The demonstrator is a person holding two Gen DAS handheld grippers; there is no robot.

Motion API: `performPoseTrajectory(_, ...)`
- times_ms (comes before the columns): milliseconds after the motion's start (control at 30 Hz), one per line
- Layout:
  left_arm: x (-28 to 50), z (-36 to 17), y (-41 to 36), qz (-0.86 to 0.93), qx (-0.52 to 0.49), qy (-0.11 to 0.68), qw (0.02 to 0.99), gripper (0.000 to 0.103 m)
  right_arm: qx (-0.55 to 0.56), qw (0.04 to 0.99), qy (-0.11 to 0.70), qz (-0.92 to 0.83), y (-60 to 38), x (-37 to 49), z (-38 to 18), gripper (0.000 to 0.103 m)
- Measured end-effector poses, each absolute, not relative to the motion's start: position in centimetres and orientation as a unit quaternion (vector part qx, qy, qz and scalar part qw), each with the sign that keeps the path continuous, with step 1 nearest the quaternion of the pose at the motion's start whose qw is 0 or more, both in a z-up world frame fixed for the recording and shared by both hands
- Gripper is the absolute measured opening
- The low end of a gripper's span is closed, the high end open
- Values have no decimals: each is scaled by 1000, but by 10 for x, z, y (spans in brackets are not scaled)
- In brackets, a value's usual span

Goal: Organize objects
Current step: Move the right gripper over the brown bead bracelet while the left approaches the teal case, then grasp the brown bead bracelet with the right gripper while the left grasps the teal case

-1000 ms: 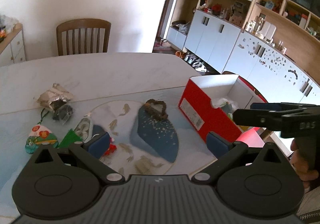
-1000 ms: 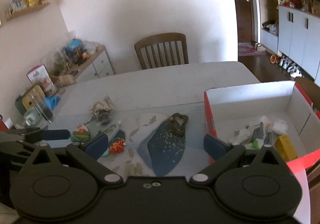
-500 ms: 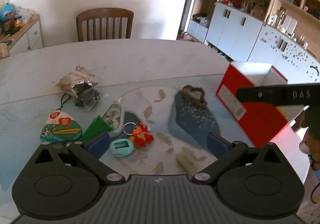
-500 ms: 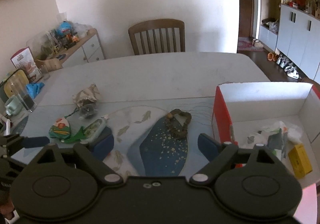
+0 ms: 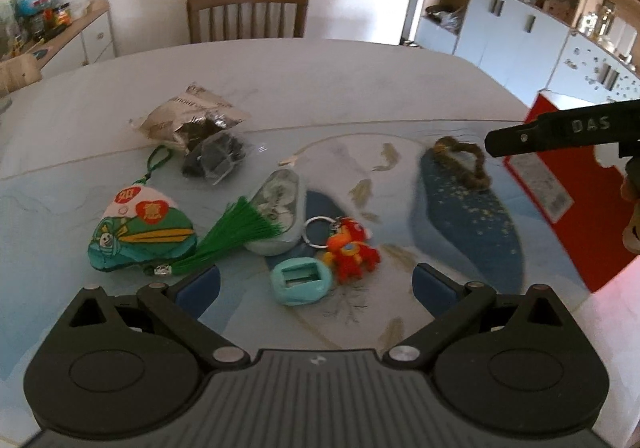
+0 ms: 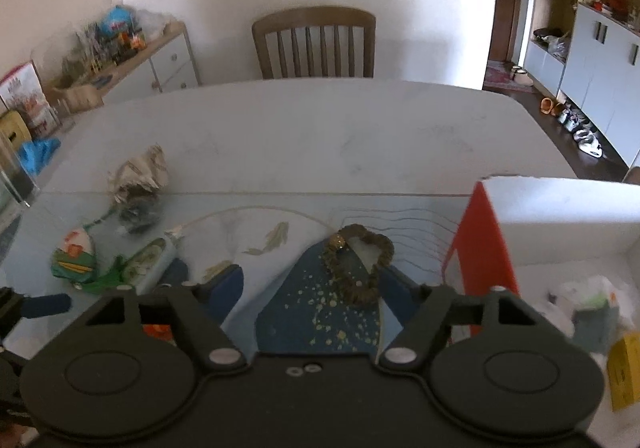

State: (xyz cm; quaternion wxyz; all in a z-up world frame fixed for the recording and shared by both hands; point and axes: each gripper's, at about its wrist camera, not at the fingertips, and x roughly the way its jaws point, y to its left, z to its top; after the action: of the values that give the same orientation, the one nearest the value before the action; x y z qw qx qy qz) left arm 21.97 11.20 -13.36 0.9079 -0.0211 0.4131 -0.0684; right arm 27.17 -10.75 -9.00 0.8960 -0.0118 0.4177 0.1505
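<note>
My left gripper [image 5: 316, 282] is open and empty just above the table, with a teal square piece [image 5: 301, 280] and a red-orange keychain figure [image 5: 350, 250] between its fingers. Beyond lie a pale tube [image 5: 278, 213], a green tasselled sachet [image 5: 140, 234] and a crumpled packet [image 5: 196, 125]. My right gripper [image 6: 314, 286] is open and empty, close to a brown bead bracelet [image 6: 356, 260]. A red box [image 6: 486, 244] with a white inside stands at the right and holds several items.
A wooden chair [image 6: 316, 41] stands at the table's far side. A sideboard [image 6: 132, 63] with clutter is at the back left, white cabinets [image 5: 516, 27] at the right. The right gripper's finger [image 5: 560, 129] crosses the left wrist view.
My left gripper has swung left, away from the red box, and now faces the small items. My right gripper has moved left and down toward the bracelet.
</note>
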Motion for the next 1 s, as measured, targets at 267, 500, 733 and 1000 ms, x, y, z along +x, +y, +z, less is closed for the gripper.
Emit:
performPoseTrajectory(267, 230, -145, 113, -67, -22, 422, 904, 98, -31, 881, 449, 147, -103, 302, -115, 51)
performPoseTrajectory(500, 236, -151, 117, -63, -33, 428, 901, 81, -36, 873, 465, 145, -104, 317, -128, 40)
performPoseTrajectory(733, 238, -153, 120, -60, -42, 433, 898, 63, -40, 868, 472, 145, -102, 323, -138, 32)
performPoseTrajectory(1000, 237, -154, 122, -58, -46, 436, 897, 42, -32, 863, 482, 149, -100, 329, -145, 17)
